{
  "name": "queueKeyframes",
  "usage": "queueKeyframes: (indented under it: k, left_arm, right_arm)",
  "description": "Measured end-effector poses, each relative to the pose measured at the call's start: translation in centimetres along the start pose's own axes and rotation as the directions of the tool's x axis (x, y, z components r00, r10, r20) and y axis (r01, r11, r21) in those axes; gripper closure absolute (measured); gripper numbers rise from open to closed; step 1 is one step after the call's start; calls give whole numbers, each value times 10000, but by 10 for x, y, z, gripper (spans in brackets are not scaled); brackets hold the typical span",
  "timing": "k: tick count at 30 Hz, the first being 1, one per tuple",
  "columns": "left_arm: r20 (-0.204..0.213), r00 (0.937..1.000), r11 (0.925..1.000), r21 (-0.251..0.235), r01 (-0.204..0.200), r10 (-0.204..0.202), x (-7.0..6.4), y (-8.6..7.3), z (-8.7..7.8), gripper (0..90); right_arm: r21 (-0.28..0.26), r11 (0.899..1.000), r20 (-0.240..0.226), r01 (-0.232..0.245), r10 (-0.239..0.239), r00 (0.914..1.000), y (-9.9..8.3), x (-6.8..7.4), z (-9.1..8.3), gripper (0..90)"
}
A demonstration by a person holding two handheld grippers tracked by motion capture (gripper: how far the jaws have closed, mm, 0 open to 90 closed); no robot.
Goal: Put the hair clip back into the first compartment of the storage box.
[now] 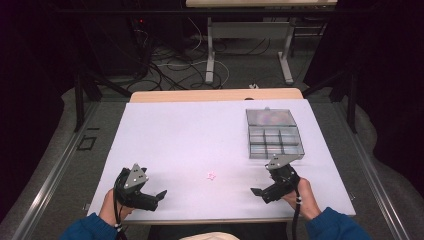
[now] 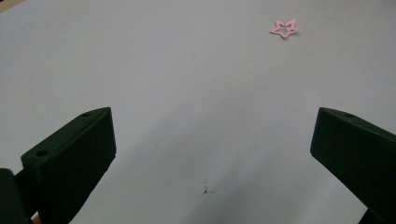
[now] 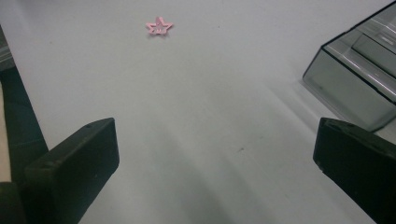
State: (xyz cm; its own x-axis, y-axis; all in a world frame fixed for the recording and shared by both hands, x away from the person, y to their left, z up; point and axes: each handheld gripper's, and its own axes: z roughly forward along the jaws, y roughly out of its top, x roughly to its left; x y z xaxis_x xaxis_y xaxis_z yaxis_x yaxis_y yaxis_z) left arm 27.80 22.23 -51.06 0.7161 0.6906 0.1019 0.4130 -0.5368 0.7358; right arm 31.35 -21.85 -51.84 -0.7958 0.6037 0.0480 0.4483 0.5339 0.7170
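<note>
We count two grippers, one pink star and one clear compartment box on the white table top [image 1: 165,135]. The left gripper [image 1: 161,194] sits near the front edge at the left, held in the person's left hand [image 1: 111,206]; the right gripper [image 1: 256,192] sits near the front edge at the right, held in the right hand [image 1: 306,198]. Both point inward, toward each other.

Between them, well apart from each, the pink star [image 1: 211,176] lies flat on the table, alone. The clear compartment box [image 1: 274,134] stands on the right half of the table with its lid folded back; we count six compartments in it in the high view, and cannot tell whether anything lies inside.

In the left gripper view the jaws stand wide apart with nothing between them, and the pink star [image 2: 284,28] lies far ahead, to the upper right; a small dark mark shows on the table just ahead of the jaws. In the right gripper view the jaws are likewise spread wide and empty, the pink star [image 3: 159,25] lies far ahead to the upper left, and a corner of the clear compartment box [image 3: 355,88] comes in at the right, near the right jaw. The high view alone gives us the floor cables and a second table beyond.
</note>
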Motion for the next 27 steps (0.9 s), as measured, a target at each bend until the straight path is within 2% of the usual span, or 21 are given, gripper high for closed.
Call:
queueKeyframes:
  k: [1, 3, 6, 11, 18, 19, 20, 25, 26, 27]
  left_arm:
    - [5, 10000, 10000, -1, -4, 4, 0, 0, 0, 3]
    - [3, 10000, 9999, 65, -81, 81, 0, 0, -1, 3]
    - [-19, 9999, 9999, 49, -115, 115, 0, 1, 0, 3]
    - [-13, 9999, 9999, 58, -147, 147, 0, 1, -1, 3]
    - [10, 9999, 9999, 64, -153, 153, 0, 1, 0, 3]
    - [8, 9999, 9998, 109, -168, 168, 0, 1, 0, 3]
    - [8, 9999, 9998, 109, -168, 168, 0, 1, 0, 2]
    - [52, 9998, 9998, 97, -168, 167, 0, 1, 0, 3]
    - [53, 9998, 9998, 96, -181, 180, 0, 1, 0, 3]
    - [58, 9998, 9998, 99, -185, 184, 0, 1, 0, 3]
  right_arm:
    - [56, 10000, -53, -26, 27, 10000, 1, 1, 2, 0]
    - [204, 9995, -114, 239, -237, 9997, 7, 0, 10, 0]
    - [79, 9997, -107, 229, -228, 9997, 13, 3, 17, 0]
    - [163, 9987, -270, 482, -477, 9985, 21, 4, 28, 0]
    - [76, 9982, -283, 591, -589, 9979, 28, 5, 38, 0]
    - [185, 9986, -302, 497, -492, 9983, 29, 5, 39, 0]
    - [40, 9973, -371, 734, -732, 9966, 30, 4, 42, 0]
    - [37, 9983, -415, 584, -582, 9974, 35, 6, 46, 0]
    - [-63, 9984, -294, 561, -563, 9980, 35, 7, 48, 0]
    - [-134, 9982, -376, 583, -588, 9976, 36, 7, 49, 0]
